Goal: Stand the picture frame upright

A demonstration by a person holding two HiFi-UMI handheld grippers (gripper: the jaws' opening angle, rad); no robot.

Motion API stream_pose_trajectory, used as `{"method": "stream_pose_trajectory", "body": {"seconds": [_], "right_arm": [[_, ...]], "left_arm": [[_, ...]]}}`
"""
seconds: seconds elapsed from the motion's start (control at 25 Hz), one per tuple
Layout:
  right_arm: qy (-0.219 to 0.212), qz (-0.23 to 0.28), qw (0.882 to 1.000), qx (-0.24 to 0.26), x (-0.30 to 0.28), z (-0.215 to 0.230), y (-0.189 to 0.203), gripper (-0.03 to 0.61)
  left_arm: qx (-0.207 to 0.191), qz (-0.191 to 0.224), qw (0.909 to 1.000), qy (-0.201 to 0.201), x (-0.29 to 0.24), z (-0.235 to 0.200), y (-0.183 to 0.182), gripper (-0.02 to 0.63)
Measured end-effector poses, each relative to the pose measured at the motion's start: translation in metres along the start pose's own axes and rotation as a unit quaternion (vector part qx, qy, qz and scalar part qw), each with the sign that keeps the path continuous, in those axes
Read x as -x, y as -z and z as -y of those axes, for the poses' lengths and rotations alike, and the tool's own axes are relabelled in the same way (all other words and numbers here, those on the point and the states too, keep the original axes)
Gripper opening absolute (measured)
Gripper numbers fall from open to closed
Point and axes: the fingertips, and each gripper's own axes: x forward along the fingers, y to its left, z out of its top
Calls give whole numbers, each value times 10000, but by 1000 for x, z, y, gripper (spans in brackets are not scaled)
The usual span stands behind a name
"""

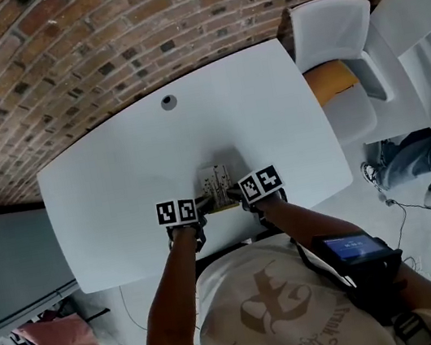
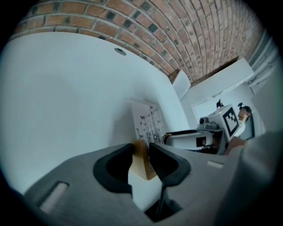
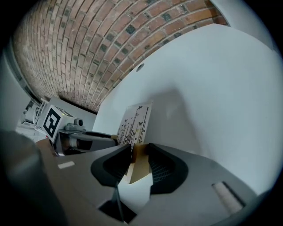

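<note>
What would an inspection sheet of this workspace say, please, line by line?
Surface: white table, bare except for a round grommet.
Job's things: picture frame at the near edge; flat or tilted cannot be told.
Clutter: nothing seen.
Grippers: left claw and right claw each closed on the frame's wooden near edge.
Cables: thin cable on the floor, right.
Surroundings: brick wall, white chair, person's legs.

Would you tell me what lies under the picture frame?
Only the white table shows beneath the picture frame. Its underside, and anything fixed to it, is hidden by the frame itself.
</note>
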Motion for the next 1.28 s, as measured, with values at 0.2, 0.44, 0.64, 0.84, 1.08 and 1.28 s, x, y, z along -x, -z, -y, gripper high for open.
{"method": "stream_pose_trajectory", "body": {"seconds": [0.2,0.44,0.64,0.84,1.08,1.28], "right_arm": [[31,83,9995,316,8,-3,-1,130],[44,318,9949,952,21,-8,-13,127],[65,559,9890,1365,26,-14,-27,126],[52,782,9804,1807,31,-23,-42,126],[89,1091,9698,2179,45,-24,-57,123],[67,1256,9633,2372,50,-23,-67,123]], "left_arm": [[-25,280,9996,18,6,8,2,120],[-146,704,9974,97,11,18,-4,116],[-319,1015,9943,99,18,22,-14,111],[-510,1366,9893,-41,28,25,-27,109],[-614,1696,9835,-112,28,36,-39,109],[-780,1827,9799,-174,27,39,-50,106]]}}
